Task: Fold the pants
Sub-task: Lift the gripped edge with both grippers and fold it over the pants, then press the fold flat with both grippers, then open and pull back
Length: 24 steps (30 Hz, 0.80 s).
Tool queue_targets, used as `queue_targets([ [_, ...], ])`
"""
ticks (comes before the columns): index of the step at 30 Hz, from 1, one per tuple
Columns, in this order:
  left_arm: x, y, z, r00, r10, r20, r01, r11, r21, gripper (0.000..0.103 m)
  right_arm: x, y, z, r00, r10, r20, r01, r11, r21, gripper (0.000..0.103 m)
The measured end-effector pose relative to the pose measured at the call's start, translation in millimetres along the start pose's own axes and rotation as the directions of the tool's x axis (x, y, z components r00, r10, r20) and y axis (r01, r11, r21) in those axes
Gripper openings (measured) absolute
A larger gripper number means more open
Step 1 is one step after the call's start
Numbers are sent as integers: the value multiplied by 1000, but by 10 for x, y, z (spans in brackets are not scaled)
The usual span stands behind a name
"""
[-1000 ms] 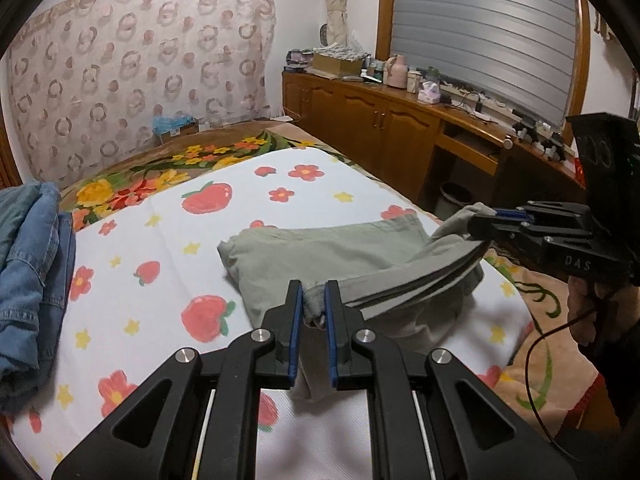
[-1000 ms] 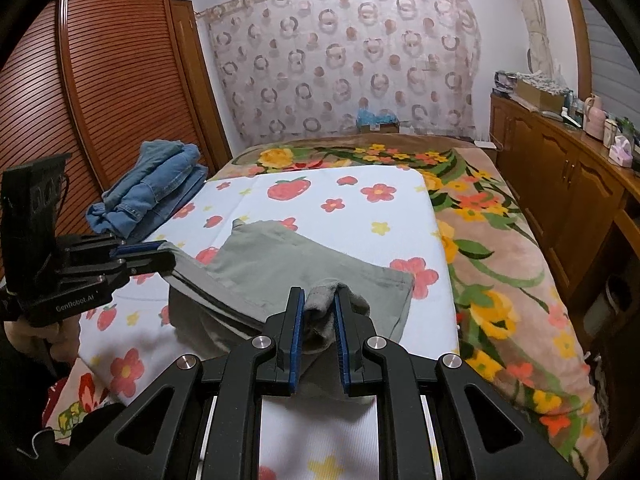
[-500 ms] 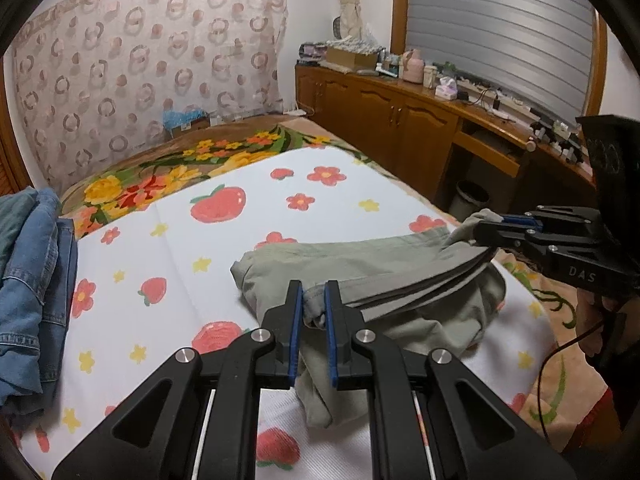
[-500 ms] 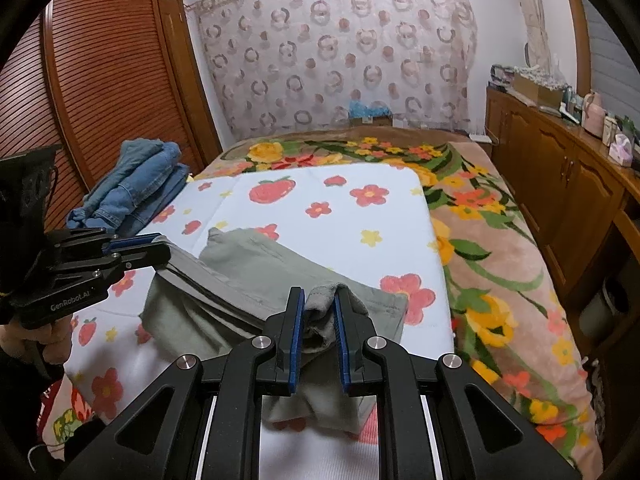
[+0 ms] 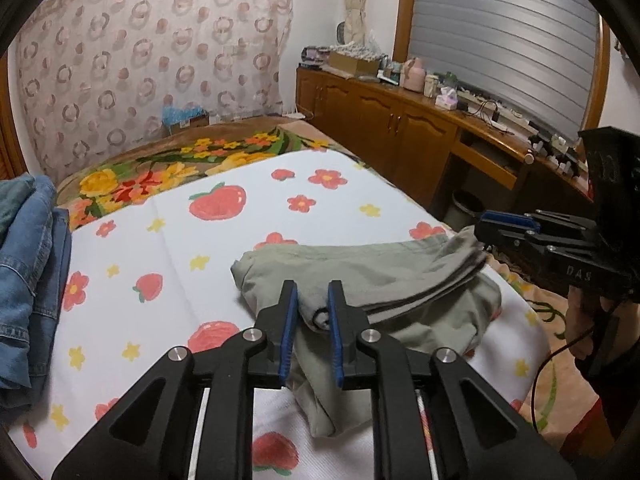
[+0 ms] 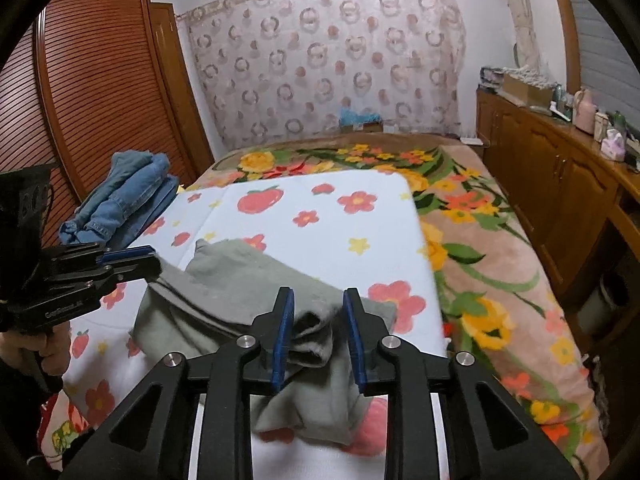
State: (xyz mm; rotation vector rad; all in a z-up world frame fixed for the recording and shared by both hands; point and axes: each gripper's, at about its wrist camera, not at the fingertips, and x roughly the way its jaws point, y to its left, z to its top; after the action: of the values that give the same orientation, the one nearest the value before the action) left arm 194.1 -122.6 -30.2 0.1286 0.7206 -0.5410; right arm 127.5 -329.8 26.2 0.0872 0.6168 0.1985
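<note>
Grey-green pants (image 5: 360,272) (image 6: 240,280) lie folded over on the white strawberry-print sheet (image 5: 200,264), and I hold the near edge at both corners. My left gripper (image 5: 313,300) (image 6: 154,264) has one bunched corner filling the gap between its pads. Its jaws are opening, and the cloth still rises to its tips. My right gripper (image 6: 319,300) (image 5: 482,226) is opening too. The other corner sits slack between its pads, with a gap on the right side. A hand (image 6: 44,348) grips each handle.
Blue jeans (image 5: 28,260) (image 6: 124,196) are piled at the sheet's left edge. A floral blanket (image 6: 480,240) covers the bed beyond the sheet. A wooden cabinet (image 5: 380,128) runs along the right wall and a slatted wardrobe (image 6: 100,100) along the left.
The held edge of the pants has sunk toward the bed. Both pairs of jaws have widened, the right more than the left, and the cloth in the right has gone slack.
</note>
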Motion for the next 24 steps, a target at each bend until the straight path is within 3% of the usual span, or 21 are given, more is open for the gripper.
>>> queue_targets([
  [3,-80,13,-33,999,24,24,-24,1000,-3,32,-82,-13,-30,1000,-6,9,6,1000,-1,28],
  [5,-132,47,-67,999,29,39,-28,1000,-6,51,-139,-22,-63,1000,-9,10,9,1000,-6,29],
  [7,-157,89,-107,999,16,44,-16,1000,-10,61,-191,-41,-110,1000,-9,12,9,1000,-9,33],
  [19,283,212,-187,998,0,-68,-2,1000,-19,62,256,-96,-69,994,6,-106,-15,997,-81,37],
  [24,420,206,-147,996,-26,-84,25,1000,-7,52,381,-103,11,993,6,-114,-19,993,-117,37],
])
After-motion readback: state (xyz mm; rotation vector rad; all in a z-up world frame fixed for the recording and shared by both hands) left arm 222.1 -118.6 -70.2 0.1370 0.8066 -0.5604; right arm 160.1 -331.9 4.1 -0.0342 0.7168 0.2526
